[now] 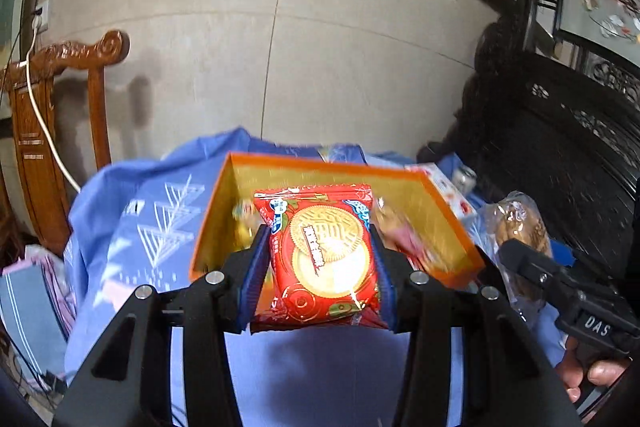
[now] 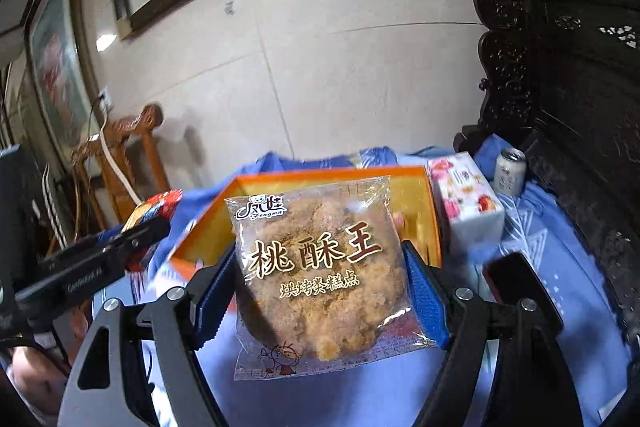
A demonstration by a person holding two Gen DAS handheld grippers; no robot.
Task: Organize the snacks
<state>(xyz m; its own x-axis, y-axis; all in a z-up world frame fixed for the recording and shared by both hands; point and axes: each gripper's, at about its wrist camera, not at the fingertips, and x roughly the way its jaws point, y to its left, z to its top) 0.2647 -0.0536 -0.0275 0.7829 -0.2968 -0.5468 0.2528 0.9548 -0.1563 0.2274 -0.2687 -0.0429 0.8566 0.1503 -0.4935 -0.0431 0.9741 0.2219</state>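
Note:
My left gripper [image 1: 320, 259] is shut on a red cookie packet [image 1: 324, 255], held in the air in front of an open orange box [image 1: 452, 227] with a gold lining. Blurred snacks lie inside the box. My right gripper [image 2: 320, 279] is shut on a clear bag of crumbly walnut cookie [image 2: 316, 279], also lifted before the orange box [image 2: 434, 227]. In the left wrist view the right gripper [image 1: 520, 259] and its cookie bag [image 1: 520, 223] show at the right. In the right wrist view the left gripper [image 2: 152, 227] with the red packet [image 2: 160, 207] shows at the left.
A blue patterned cloth [image 1: 132, 219] covers the table. Beside the box stand a white and pink carton [image 2: 468, 207] and a drink can [image 2: 510, 171]. A dark carved cabinet [image 2: 580, 107] rises on the right, a wooden chair [image 1: 52, 131] on the left. A hand [image 1: 596, 375] holds the right gripper.

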